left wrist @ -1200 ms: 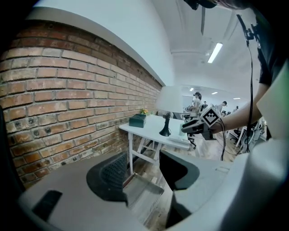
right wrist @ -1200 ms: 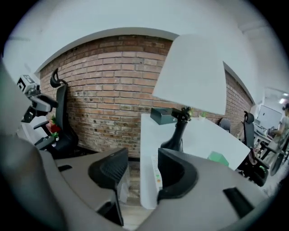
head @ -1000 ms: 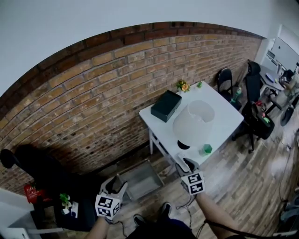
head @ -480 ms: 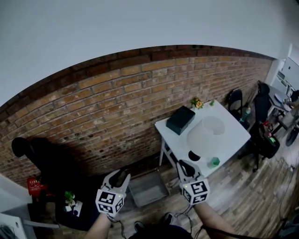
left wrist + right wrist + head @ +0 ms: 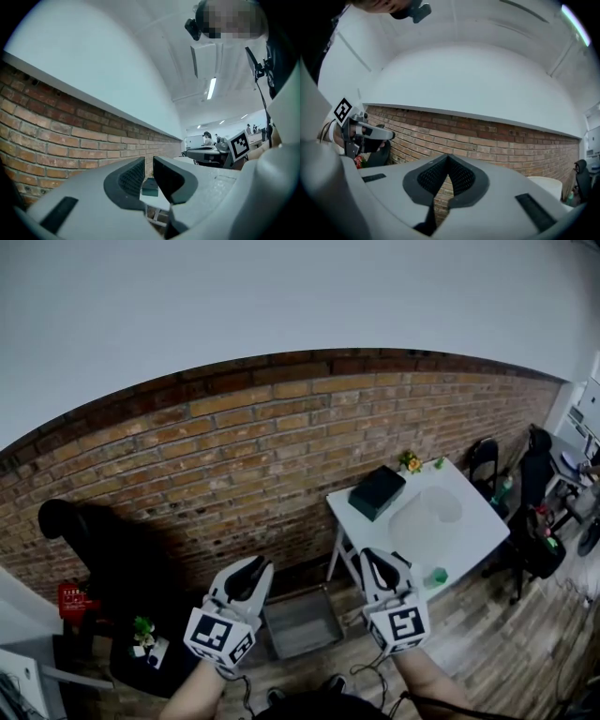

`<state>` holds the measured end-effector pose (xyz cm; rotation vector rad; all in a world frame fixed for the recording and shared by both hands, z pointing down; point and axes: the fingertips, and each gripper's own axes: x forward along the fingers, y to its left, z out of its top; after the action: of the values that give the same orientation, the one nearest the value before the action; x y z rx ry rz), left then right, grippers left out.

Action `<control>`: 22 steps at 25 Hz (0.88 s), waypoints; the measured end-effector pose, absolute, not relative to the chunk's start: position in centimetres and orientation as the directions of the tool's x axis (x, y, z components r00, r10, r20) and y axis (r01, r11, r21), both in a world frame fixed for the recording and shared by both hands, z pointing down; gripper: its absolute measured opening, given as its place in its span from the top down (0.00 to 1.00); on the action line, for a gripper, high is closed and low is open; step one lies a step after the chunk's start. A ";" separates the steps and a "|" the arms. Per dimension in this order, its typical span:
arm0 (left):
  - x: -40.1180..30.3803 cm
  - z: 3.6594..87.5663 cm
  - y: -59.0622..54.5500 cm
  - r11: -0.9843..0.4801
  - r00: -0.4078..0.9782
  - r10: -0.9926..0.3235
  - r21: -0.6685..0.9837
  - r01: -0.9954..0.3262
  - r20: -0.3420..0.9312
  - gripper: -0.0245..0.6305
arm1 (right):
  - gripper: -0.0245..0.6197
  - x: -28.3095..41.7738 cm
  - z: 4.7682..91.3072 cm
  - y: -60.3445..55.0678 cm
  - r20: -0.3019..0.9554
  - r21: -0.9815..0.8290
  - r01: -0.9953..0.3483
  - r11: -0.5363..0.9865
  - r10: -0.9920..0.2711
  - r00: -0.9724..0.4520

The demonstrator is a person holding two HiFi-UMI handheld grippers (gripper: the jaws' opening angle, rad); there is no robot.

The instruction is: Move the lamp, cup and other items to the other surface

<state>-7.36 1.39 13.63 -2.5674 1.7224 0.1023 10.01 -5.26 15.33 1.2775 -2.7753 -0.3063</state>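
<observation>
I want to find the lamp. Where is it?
In the head view, the white lamp stands on the white table at the right, between the dark box and the green cup.

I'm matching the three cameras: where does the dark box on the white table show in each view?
Head view: dark box right of centre, on the white table beside the brick wall.
Left gripper view: dark box low centre, small and distant, on the same table.
Right gripper view: not in it.
Shared landmark: the brick wall, in all three.
</observation>
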 end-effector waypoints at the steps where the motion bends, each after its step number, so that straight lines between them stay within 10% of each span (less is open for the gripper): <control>1: -7.2 13.0 1.4 -0.375 0.375 -0.922 -0.020 -0.927 -0.094 0.88 | 0.95 9.8 14.9 -5.1 -0.020 0.236 -0.742 0.628 -0.760 -0.650; 22: -5.6 13.1 1.7 -0.363 0.362 -0.925 -0.011 -0.932 -0.113 0.88 | 0.95 11.7 14.5 -4.2 -0.056 0.254 -0.759 0.599 -0.774 -0.630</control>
<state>-5.59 1.68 13.09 -2.5309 1.7297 0.1338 11.71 -4.19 14.51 1.3221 -2.7552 -0.3938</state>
